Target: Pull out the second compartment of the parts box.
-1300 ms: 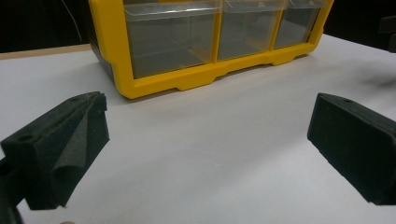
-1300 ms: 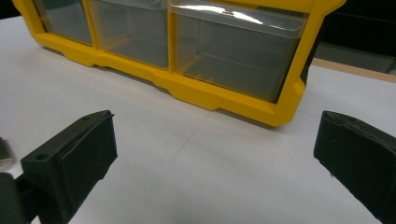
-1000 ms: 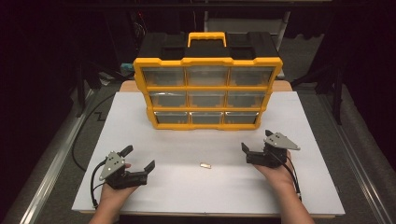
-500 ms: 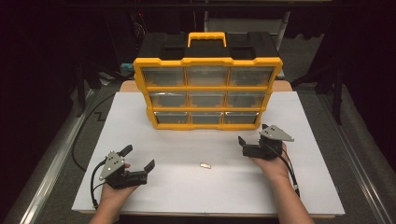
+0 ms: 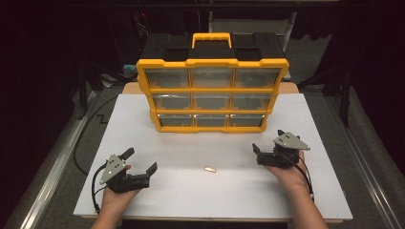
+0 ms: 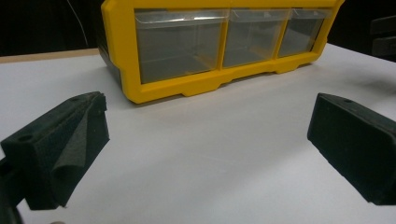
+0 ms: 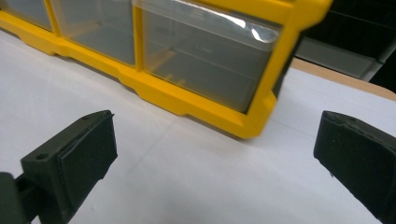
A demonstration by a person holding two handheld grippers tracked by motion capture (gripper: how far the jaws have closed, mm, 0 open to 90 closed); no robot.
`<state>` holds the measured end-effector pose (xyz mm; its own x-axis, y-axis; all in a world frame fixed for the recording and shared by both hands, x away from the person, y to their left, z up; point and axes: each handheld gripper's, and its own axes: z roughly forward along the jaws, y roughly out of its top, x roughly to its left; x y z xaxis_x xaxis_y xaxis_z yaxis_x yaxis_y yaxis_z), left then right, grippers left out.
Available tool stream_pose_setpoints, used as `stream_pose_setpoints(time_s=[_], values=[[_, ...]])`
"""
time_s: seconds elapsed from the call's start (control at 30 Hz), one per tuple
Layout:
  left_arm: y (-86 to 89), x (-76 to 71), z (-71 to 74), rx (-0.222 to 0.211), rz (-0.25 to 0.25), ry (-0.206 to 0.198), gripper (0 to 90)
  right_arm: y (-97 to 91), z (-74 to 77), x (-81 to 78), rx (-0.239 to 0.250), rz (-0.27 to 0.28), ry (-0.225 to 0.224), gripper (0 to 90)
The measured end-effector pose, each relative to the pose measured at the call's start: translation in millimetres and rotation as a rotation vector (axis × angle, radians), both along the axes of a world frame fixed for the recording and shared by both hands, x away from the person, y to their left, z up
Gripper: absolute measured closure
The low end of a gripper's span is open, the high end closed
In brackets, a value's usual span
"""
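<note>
A yellow organizer [image 5: 212, 95] with clear drawers stands upright at the back of the white board. A small brass-coloured piece [image 5: 209, 169] lies on the board between my hands. My left gripper [image 5: 140, 160] rests at the front left, open and empty, left of the piece. In the left gripper view its jaws [image 6: 208, 140] spread wide toward the organizer's bottom row [image 6: 219, 46]. My right gripper [image 5: 268, 141] is open and empty at the right, in front of the organizer's right corner. The right gripper view [image 7: 215, 154] faces the bottom-right drawer [image 7: 205, 56].
The white board [image 5: 310, 119] lies on a wooden table whose edge shows behind the organizer. A black cable [image 5: 83, 138] runs along the left side. Dark floor and metal rails [image 5: 52, 167] surround the table.
My right gripper has shifted slightly toward the organizer and turned a little. The left gripper and the small piece have not moved.
</note>
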<state>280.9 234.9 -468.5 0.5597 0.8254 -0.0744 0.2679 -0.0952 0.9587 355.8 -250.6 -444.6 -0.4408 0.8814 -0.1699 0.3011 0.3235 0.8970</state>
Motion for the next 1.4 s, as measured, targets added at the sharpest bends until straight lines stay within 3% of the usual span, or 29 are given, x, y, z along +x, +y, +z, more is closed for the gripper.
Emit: stream_pose_setpoints(time_s=[0.1, 0.3, 0.7, 0.93, 1.03, 1.1, 1.4], values=[[-0.5, 1.1, -0.4, 0.006, -0.005, 0.016, 0.3, -3.4, -1.3, 1.6, 0.007, -0.003, 0.019, 0.0], [0.9, -0.1, 0.4, -0.006, 0.005, -0.005, 0.3, -2.7, -4.0, 1.7, -0.041, -0.004, 0.024, 0.0], [-0.2, 0.4, -0.4, -0.005, 0.005, 0.000, 0.3, 6.3, -4.4, -3.1, -0.146, 0.033, 0.006, 0.0], [0.3, 0.0, -0.3, -0.006, 0.007, -0.005, 0.3, 11.8, -6.7, -5.3, -0.235, 0.066, 0.005, 0.0], [0.1, 0.8, -0.5, -0.021, 0.002, 0.008, 0.3, 16.3, -9.8, -5.8, -0.313, 0.076, -0.004, 0.0], [-0.5, 0.4, -0.3, -0.018, -0.004, 0.005, 0.3, 17.1, -10.5, -6.1, -0.317, 0.075, -0.003, 0.0], [-1.0, 0.5, -0.9, -0.009, -0.008, 0.003, 0.3, 24.4, -15.2, -8.7, -0.435, 0.095, -0.036, 0.0]])
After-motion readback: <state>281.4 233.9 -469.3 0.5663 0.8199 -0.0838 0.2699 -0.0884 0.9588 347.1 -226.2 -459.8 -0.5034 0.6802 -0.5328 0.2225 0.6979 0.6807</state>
